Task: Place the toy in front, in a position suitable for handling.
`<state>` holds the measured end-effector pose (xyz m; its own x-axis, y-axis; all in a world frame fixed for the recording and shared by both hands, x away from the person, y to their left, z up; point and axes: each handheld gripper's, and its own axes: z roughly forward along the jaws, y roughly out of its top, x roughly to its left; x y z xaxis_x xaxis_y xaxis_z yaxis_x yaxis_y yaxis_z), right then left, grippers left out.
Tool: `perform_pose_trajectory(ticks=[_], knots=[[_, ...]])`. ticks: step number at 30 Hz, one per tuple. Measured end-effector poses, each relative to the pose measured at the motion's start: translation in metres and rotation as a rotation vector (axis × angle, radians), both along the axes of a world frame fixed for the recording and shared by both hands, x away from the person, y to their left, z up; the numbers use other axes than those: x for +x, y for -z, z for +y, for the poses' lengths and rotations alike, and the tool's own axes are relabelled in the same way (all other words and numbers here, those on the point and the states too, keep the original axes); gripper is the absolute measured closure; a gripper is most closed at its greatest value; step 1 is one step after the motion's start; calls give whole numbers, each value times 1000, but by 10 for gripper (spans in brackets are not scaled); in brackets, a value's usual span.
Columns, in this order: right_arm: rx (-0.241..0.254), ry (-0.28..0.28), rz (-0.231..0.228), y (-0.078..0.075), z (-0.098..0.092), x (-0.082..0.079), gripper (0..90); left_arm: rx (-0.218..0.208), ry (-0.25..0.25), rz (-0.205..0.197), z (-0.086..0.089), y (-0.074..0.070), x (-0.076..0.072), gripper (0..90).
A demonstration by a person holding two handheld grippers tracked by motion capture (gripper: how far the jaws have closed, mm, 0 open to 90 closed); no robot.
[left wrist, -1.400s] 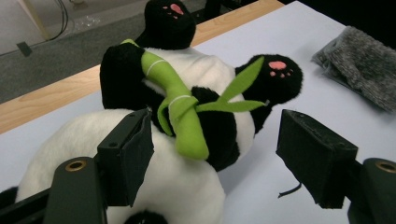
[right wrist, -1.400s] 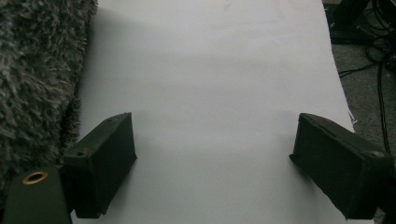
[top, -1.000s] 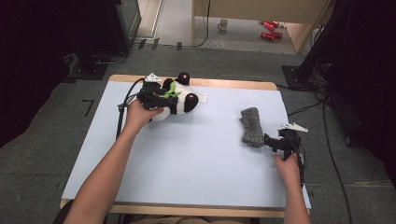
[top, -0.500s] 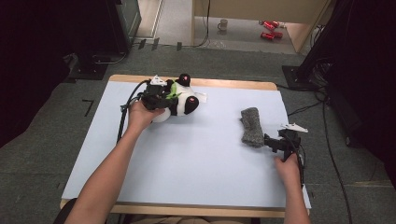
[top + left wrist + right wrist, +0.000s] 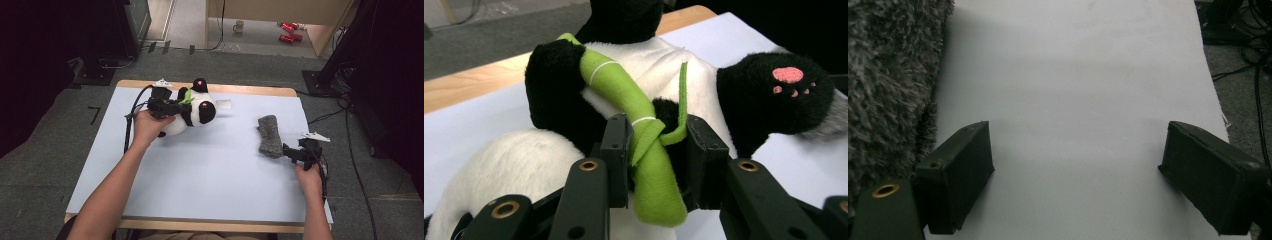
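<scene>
Pinching one panda plush (image 5: pixel 195 112) by its green stalk, left gripper (image 5: pixel 656 145) just closing, right gripper (image 5: pixel 1078 170) spread beside one grey fuzzy cloth (image 5: pixel 270 136)

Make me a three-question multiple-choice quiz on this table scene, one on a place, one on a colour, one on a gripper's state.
1. Where does the grey fuzzy cloth lie?
A. by the right gripper
B. under the panda
C. on the floor

2. What colour is the felt stalk on the plush panda?
A. red
B. green
C. blue

3. How is the left gripper?
A. wide open over bare table
B. shut on the stalk
C. shut on the cloth

Answers: A, cloth lies just beside its jaws; B, bright green felt; B, both pads press on the stalk.
</scene>
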<state>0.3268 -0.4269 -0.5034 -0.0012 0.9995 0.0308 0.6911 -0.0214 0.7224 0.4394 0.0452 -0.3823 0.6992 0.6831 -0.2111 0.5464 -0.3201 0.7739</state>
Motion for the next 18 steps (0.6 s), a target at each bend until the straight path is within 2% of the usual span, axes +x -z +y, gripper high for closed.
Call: perform_pose_trajectory(ticks=[2,5,12,13,14,18], knots=[[-2,-3,0,0,0,0,121,29,17,0,-4,-2,-8,664],[0,1,3,0,0,0,120,44,34,3,-9,-6,-22,663],[-6,-2,0,0,0,1,119,25,62,36,-16,-11,-55,659],[-6,-2,1,0,1,1,119,25,62,36,-16,-11,-55,659],[-6,-2,1,0,1,1,119,21,68,58,-18,-10,-62,658],[-6,-2,1,0,1,1,118,28,91,60,-24,-6,-78,656]])
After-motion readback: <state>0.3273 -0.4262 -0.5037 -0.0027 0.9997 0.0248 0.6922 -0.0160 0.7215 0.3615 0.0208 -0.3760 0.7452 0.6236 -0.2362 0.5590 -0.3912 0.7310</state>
